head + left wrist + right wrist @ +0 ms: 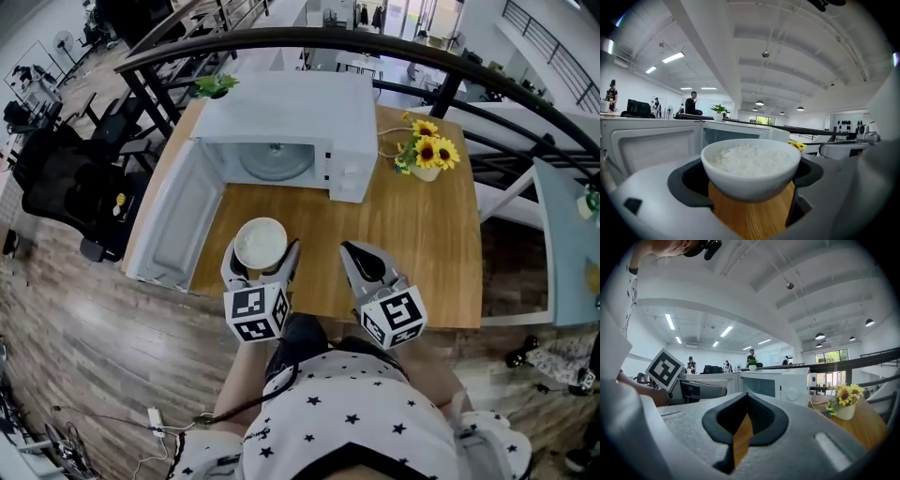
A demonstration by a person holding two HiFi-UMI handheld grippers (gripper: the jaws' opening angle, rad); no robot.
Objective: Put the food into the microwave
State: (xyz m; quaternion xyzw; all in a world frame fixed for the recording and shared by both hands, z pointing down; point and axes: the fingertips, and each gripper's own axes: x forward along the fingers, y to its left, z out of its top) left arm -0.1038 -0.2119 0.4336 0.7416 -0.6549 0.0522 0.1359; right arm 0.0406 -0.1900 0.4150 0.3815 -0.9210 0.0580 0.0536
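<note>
Left gripper point(262, 253): jaws are clamping the bowl of rice point(750, 166) by its sides.
Bowl position: is sitting over the table point(412, 234), before the microwave point(281, 112), whose door point(173, 220) is standing open.
Right gripper point(351, 250): jaws are pressing together, holding nothing.

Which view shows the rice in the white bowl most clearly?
The left gripper view: the bowl fills the centre, held by the left gripper, rice grains visible. The head view shows it small, from above. The right gripper view does not show it.
</note>
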